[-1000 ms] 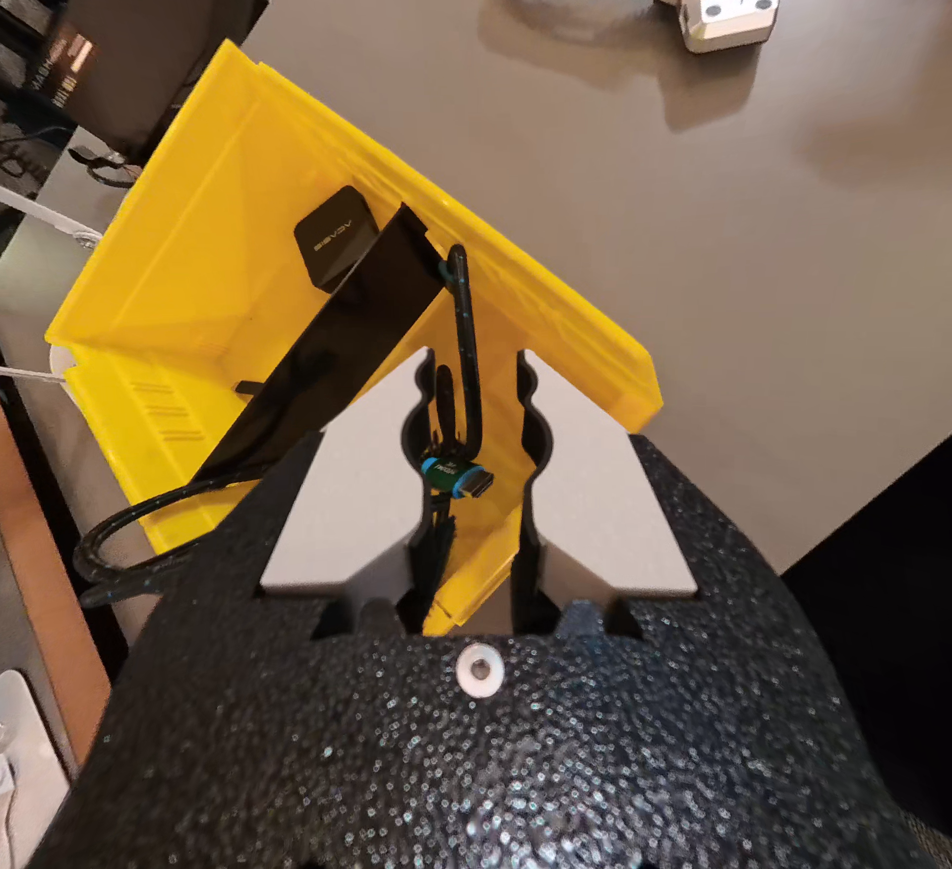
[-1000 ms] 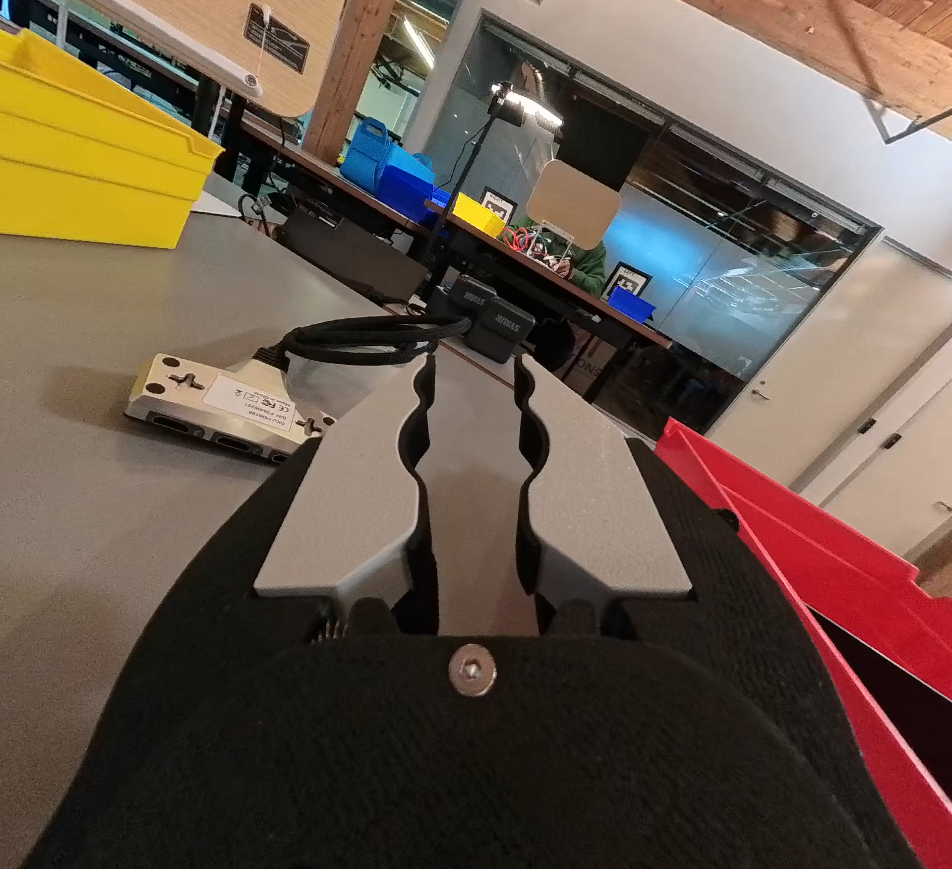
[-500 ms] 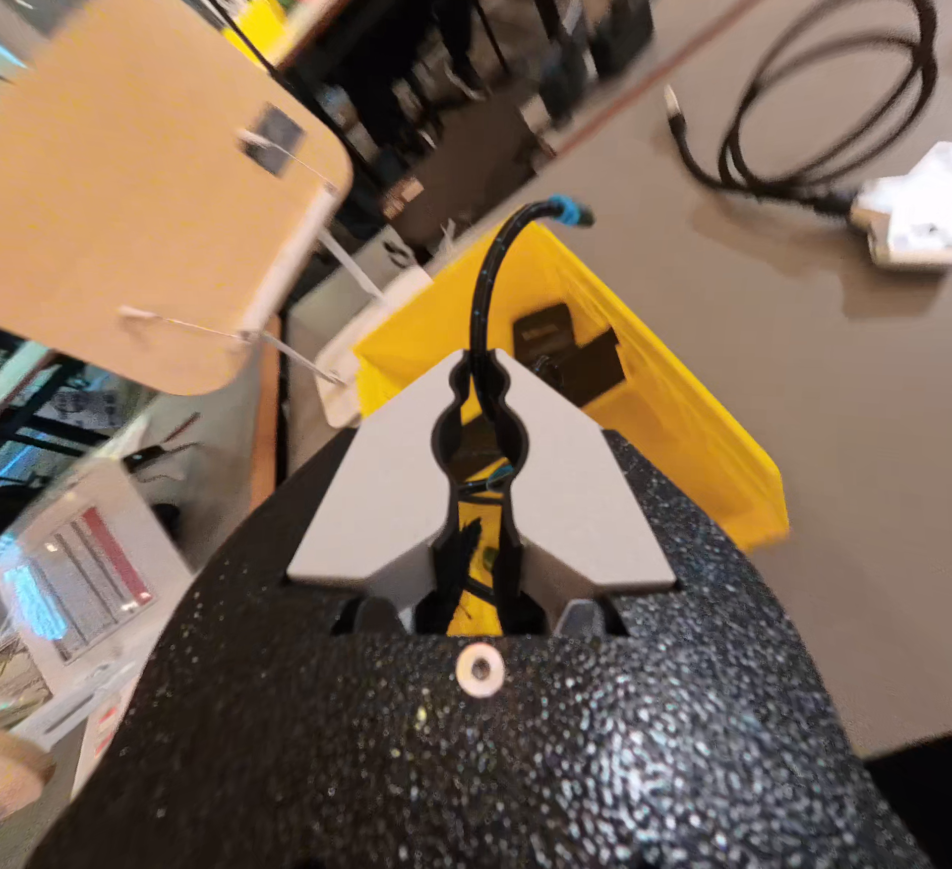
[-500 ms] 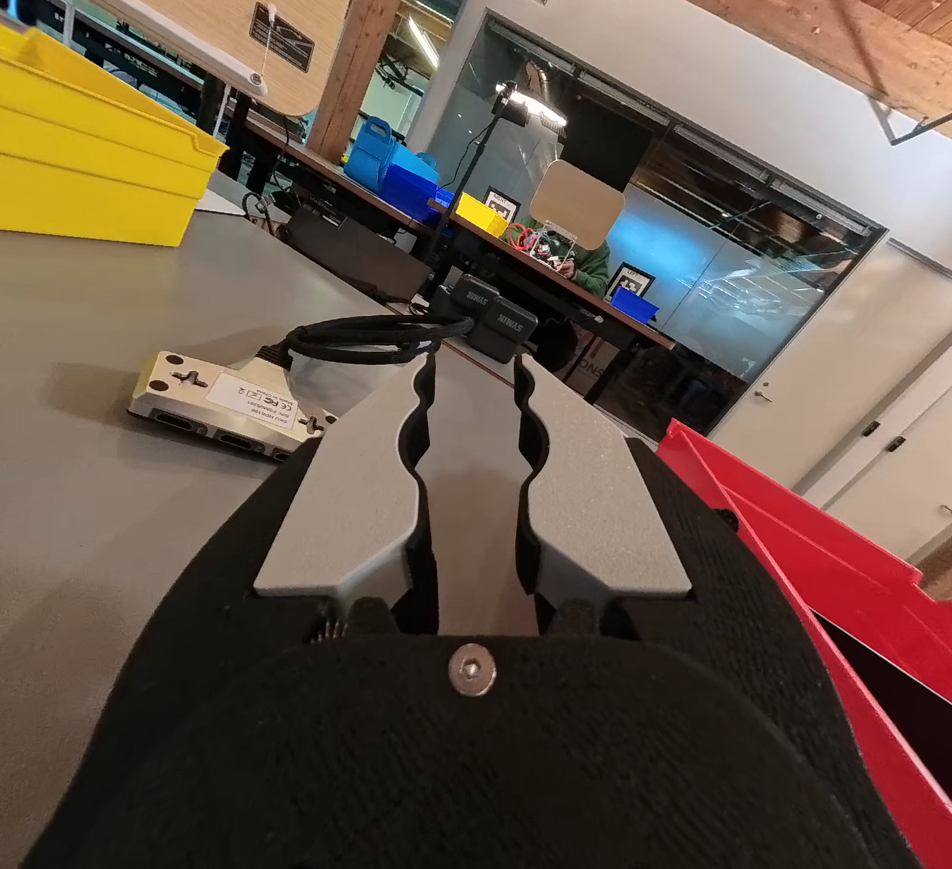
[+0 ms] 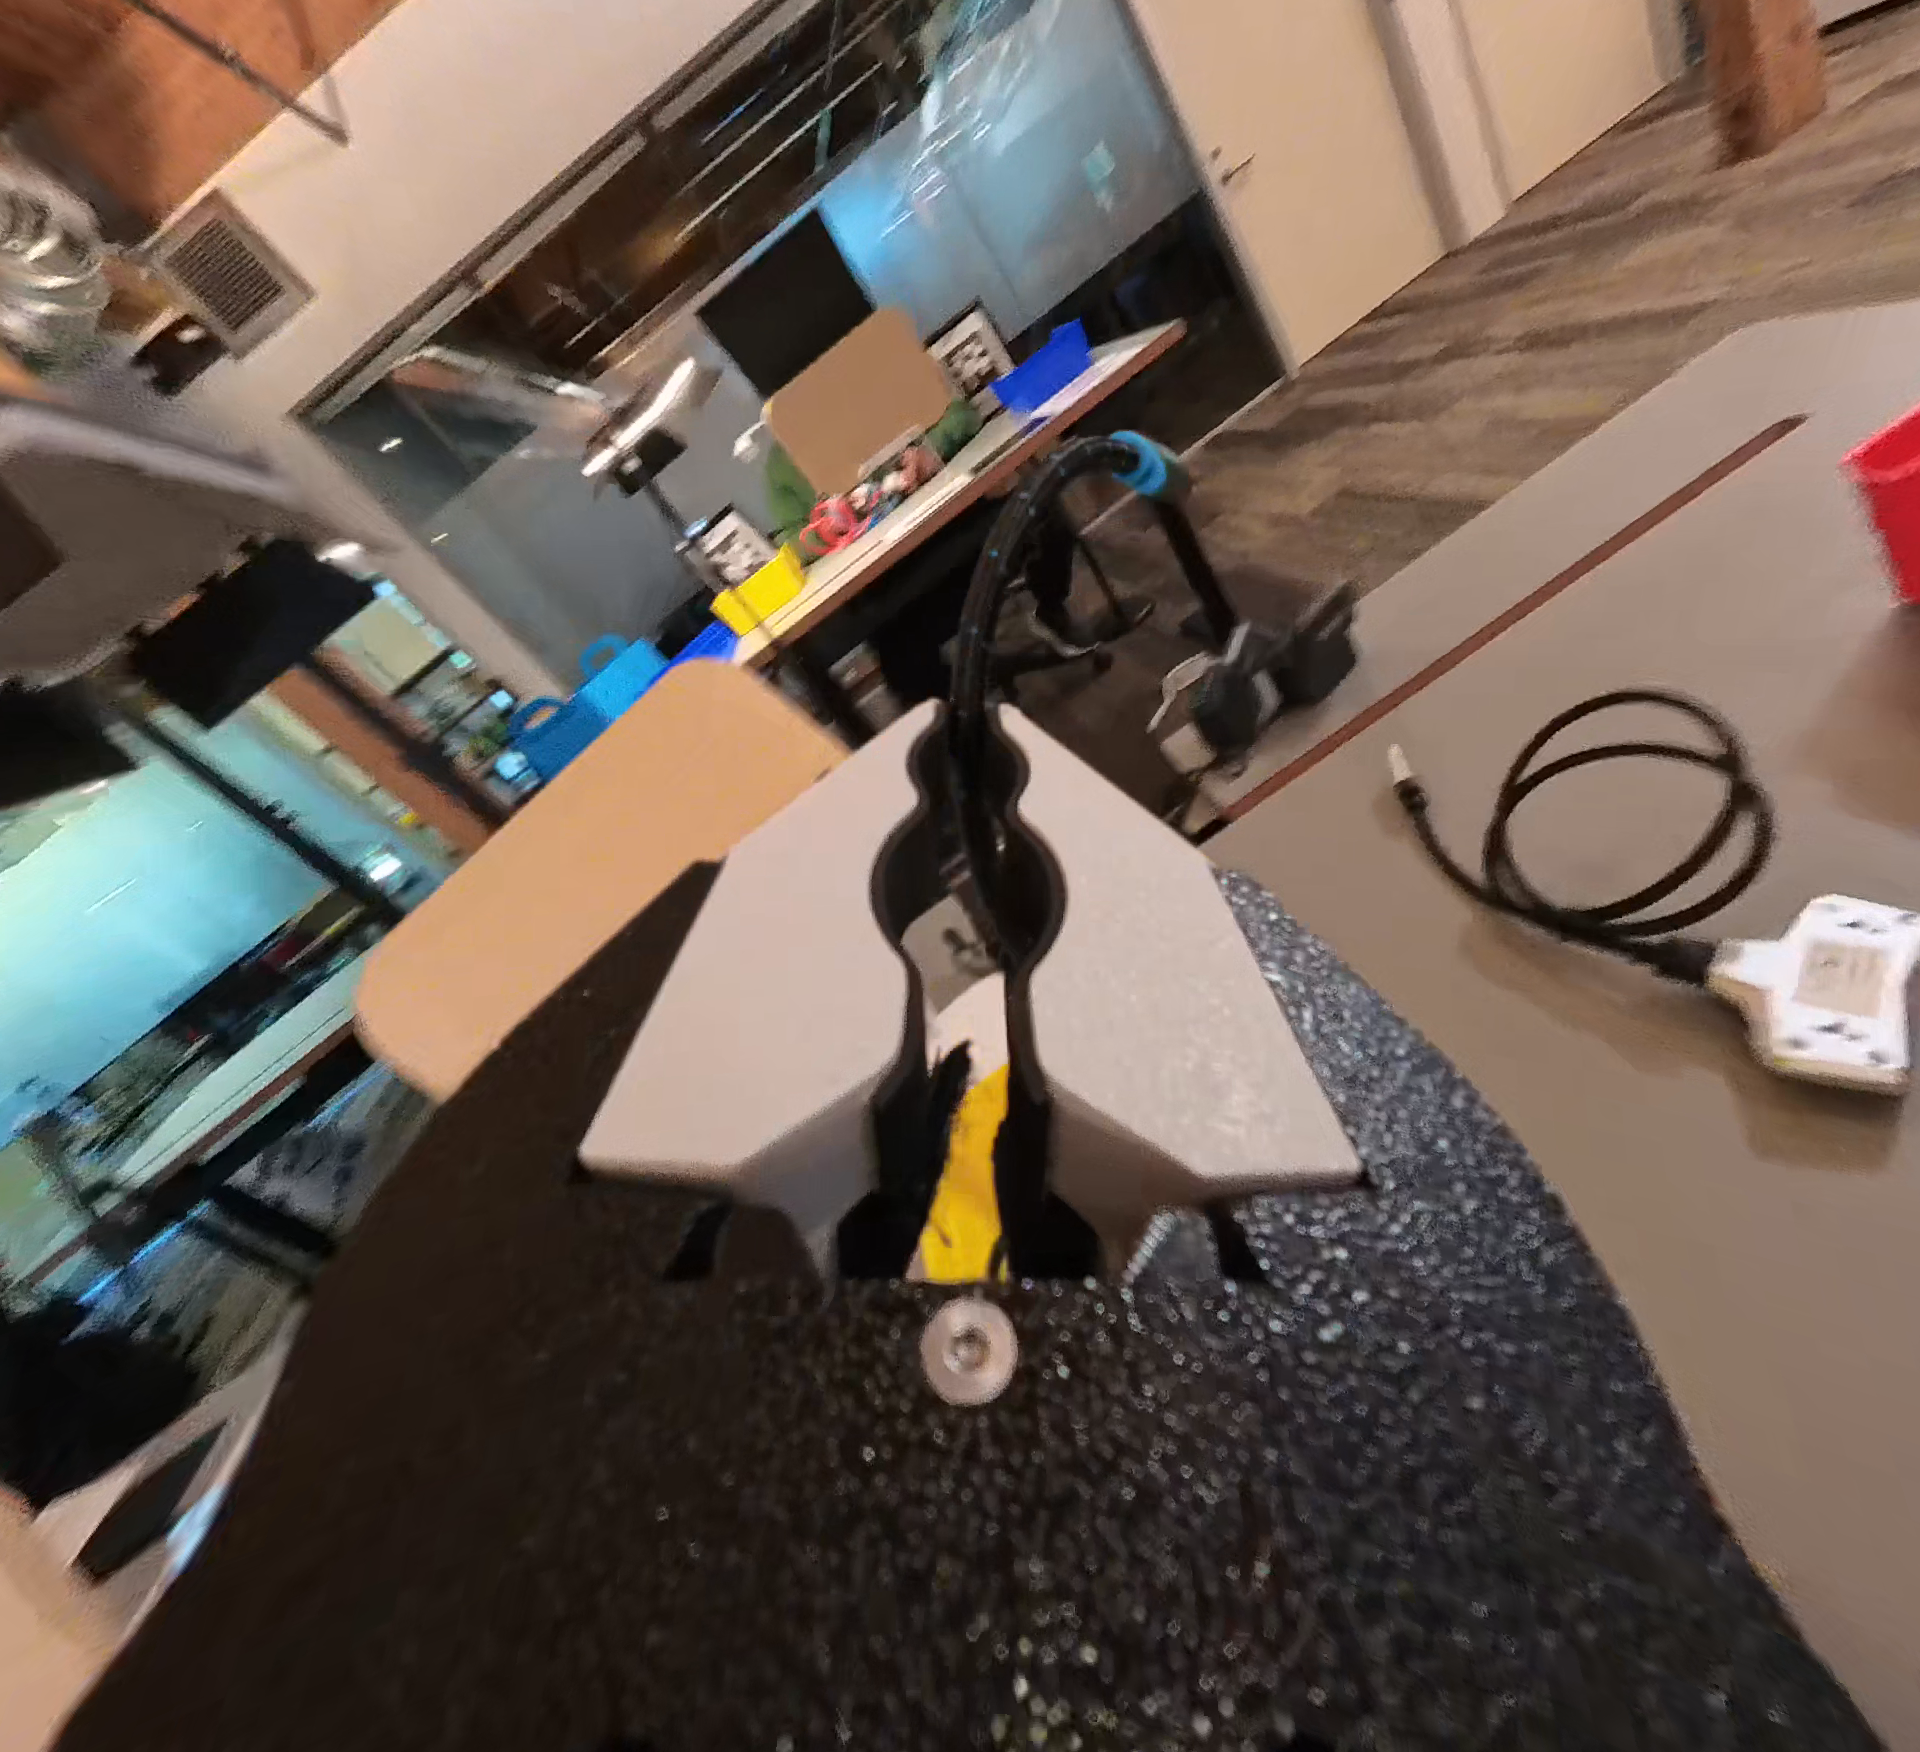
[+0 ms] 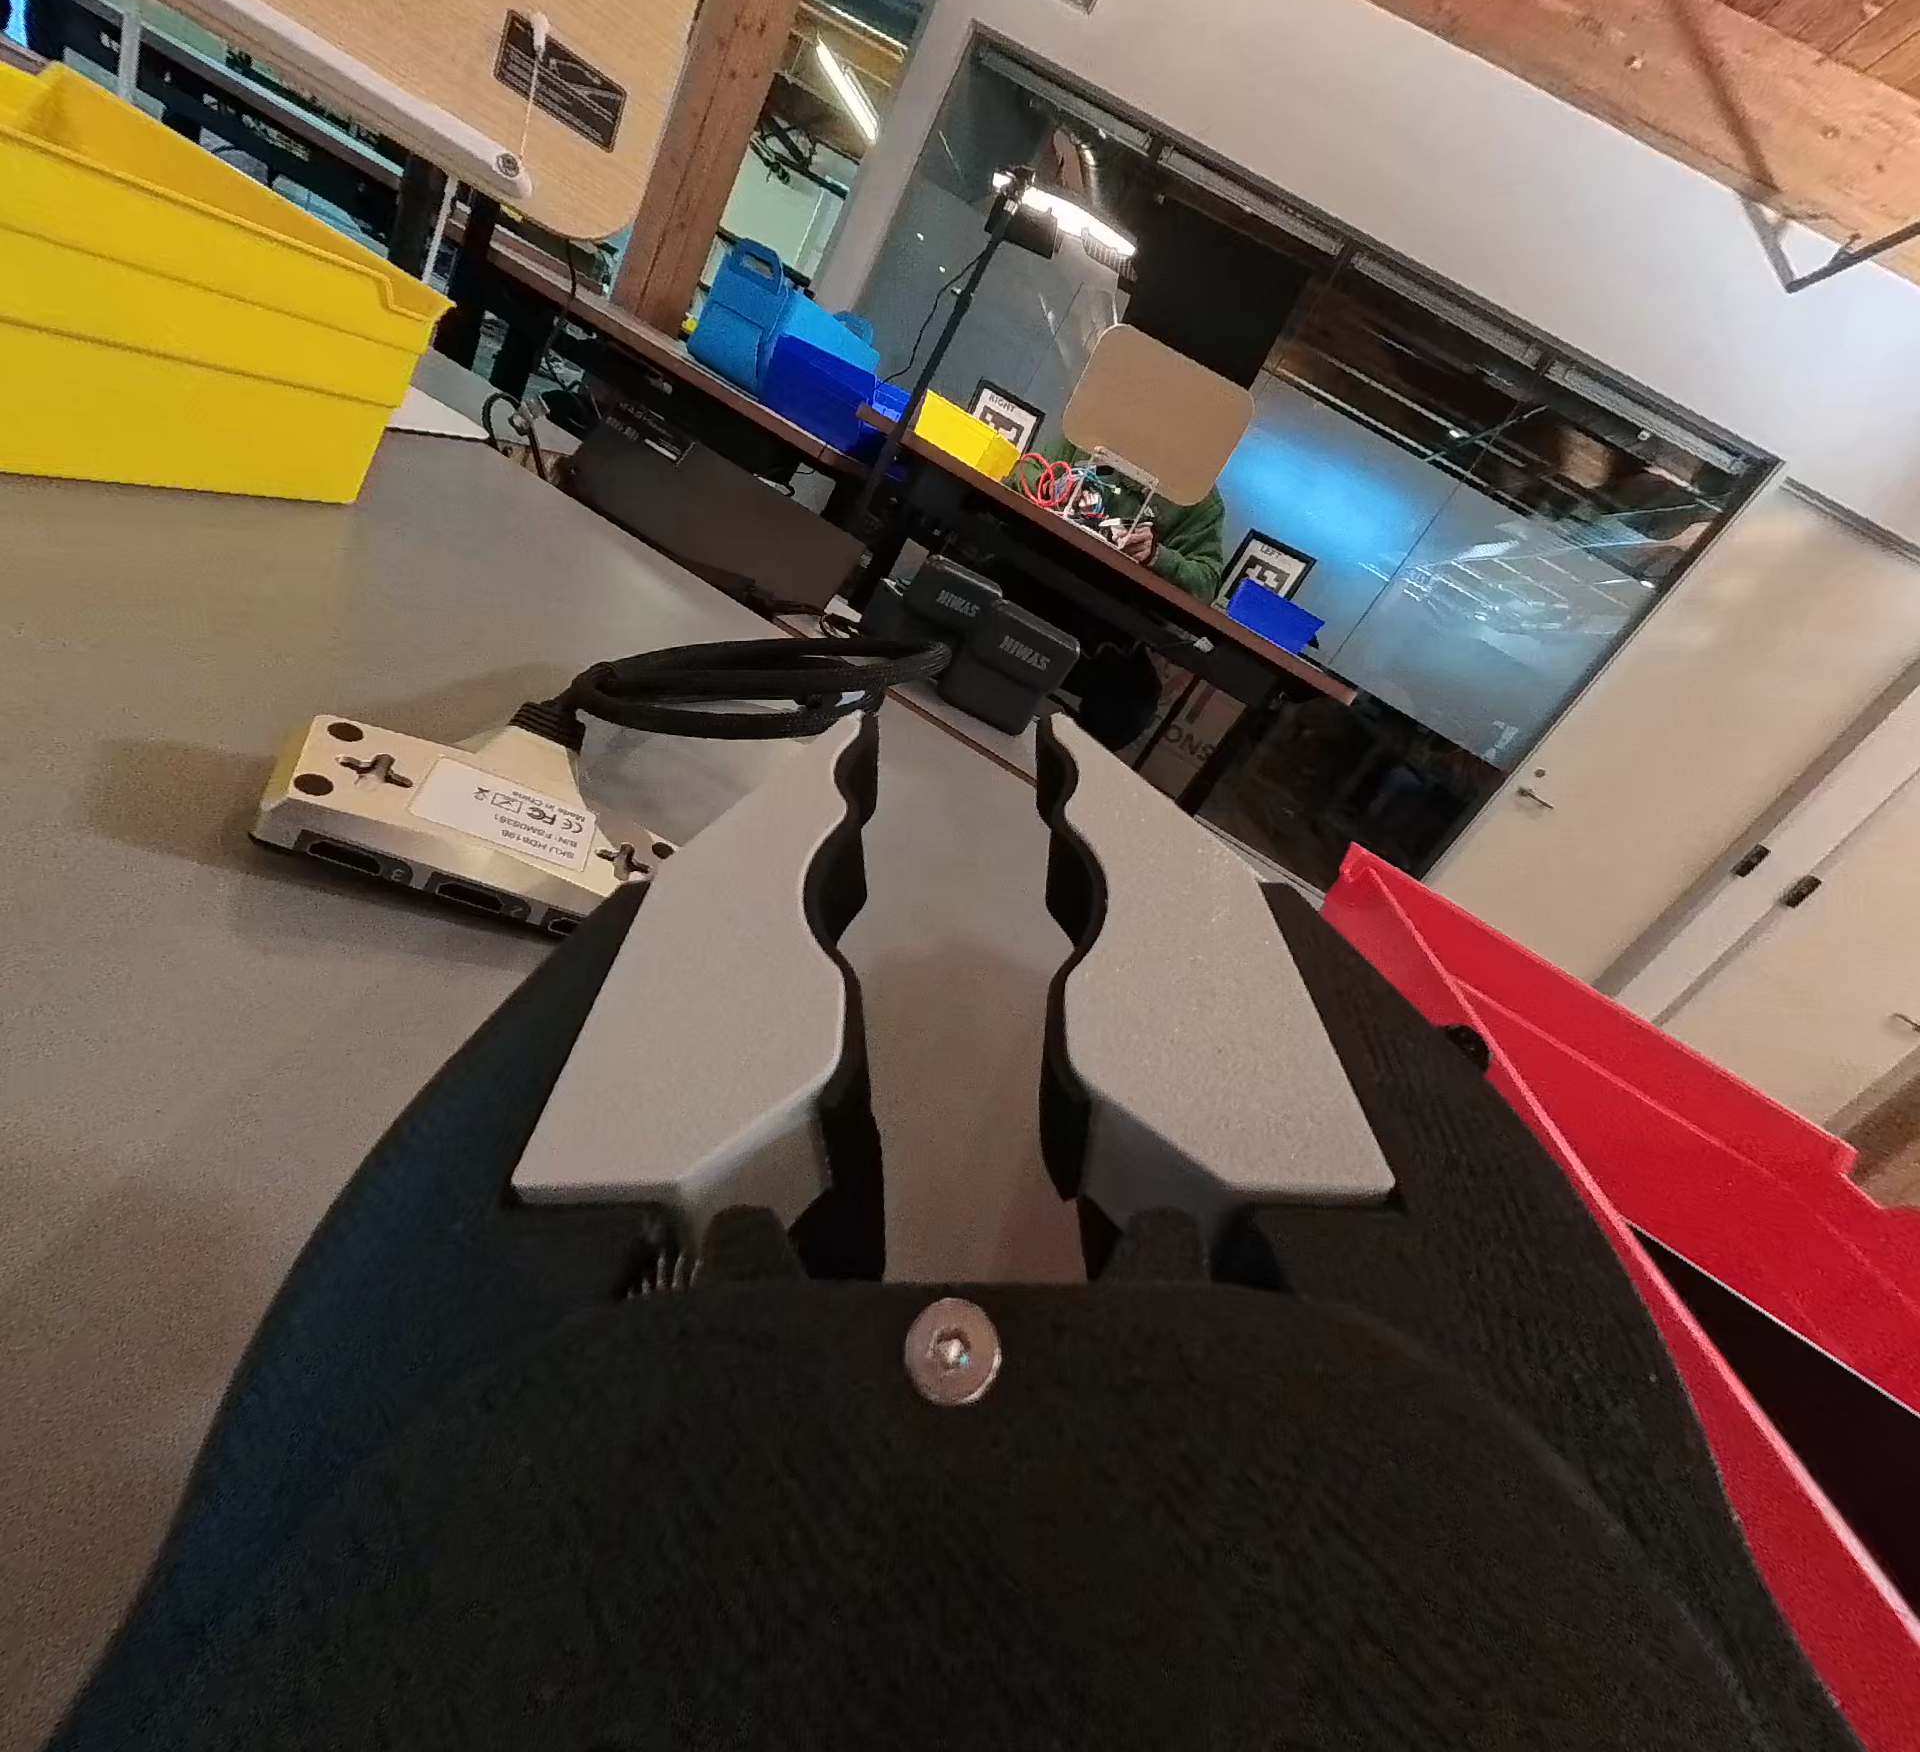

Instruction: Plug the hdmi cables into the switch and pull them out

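My left gripper (image 5: 971,726) is shut on a black HDMI cable (image 5: 997,601) with blue flecks. The cable arcs up past the fingertips to a blue-collared plug end (image 5: 1143,464), held in the air. The white HDMI switch (image 5: 1813,996) lies on the grey table (image 5: 1662,1287) to the right, with its own black cable coiled (image 5: 1621,819) behind it. In the right wrist view the switch (image 6: 436,819) lies just left of my right gripper (image 6: 951,757), ports facing the camera. The right gripper is open and empty, low over the table.
A yellow bin (image 6: 187,331) stands at the far left of the table; a sliver of it shows under the left fingers (image 5: 966,1172). A red bin (image 6: 1662,1183) lies close to the right gripper's right side. A person sits at a far table (image 6: 1164,528). Left tips to right tips: about 40 centimeters. Measured from the fingertips, the switch (image 6: 436,819) is 11 centimeters or so from the right gripper and 40 centimeters from the left.
The left gripper has shut on the HDMI cable in the yellow bin, lifted it out and swung up and right toward the switch. The right gripper has stayed put.
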Motion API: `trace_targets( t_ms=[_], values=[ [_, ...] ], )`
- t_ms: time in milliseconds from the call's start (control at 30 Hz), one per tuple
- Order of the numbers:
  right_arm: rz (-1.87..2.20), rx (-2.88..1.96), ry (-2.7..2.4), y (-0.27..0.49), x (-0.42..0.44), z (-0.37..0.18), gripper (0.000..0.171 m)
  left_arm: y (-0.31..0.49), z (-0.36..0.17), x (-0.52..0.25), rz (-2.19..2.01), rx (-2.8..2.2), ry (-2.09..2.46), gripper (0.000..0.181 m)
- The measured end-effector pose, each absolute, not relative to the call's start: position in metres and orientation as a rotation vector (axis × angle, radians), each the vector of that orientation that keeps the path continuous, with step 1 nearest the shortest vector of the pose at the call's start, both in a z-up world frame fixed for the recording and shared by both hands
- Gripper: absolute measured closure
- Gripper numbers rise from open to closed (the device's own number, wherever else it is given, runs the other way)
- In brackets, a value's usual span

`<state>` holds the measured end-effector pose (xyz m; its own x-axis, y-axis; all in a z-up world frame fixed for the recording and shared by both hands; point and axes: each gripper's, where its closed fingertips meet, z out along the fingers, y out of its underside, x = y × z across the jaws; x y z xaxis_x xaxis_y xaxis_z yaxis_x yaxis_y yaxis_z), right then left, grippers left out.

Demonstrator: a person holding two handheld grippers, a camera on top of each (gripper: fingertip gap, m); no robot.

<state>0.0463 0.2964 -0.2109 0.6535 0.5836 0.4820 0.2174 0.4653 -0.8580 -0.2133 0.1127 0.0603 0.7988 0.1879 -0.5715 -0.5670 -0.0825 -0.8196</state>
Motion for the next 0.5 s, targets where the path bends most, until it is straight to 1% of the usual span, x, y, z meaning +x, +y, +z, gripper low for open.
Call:
trace_targets(
  t_ms=[100,167,233,400,500],
  values=[
    [0.244,-1.090,-0.843,0.298,0.050,-0.207,0.142,0.135,0.063,-0.165,0.470,-1.539,0.435,0.179],
    [0.226,-1.090,-0.804,0.301,0.057,-0.203,0.142,0.151,0.050,-0.129,0.335,-1.578,0.523,0.179],
    [0.216,-1.088,-0.758,0.304,0.065,-0.197,0.142,0.166,0.025,-0.096,0.228,-1.643,0.612,0.178],
    [0.153,-1.069,-0.677,0.309,0.085,-0.187,0.139,0.200,-0.065,-0.041,0.117,-1.868,0.835,0.178],
    [0.143,-1.061,-0.665,0.309,0.089,-0.184,0.140,0.221,-0.095,-0.022,0.073,-1.905,0.862,0.178]
  ],
)
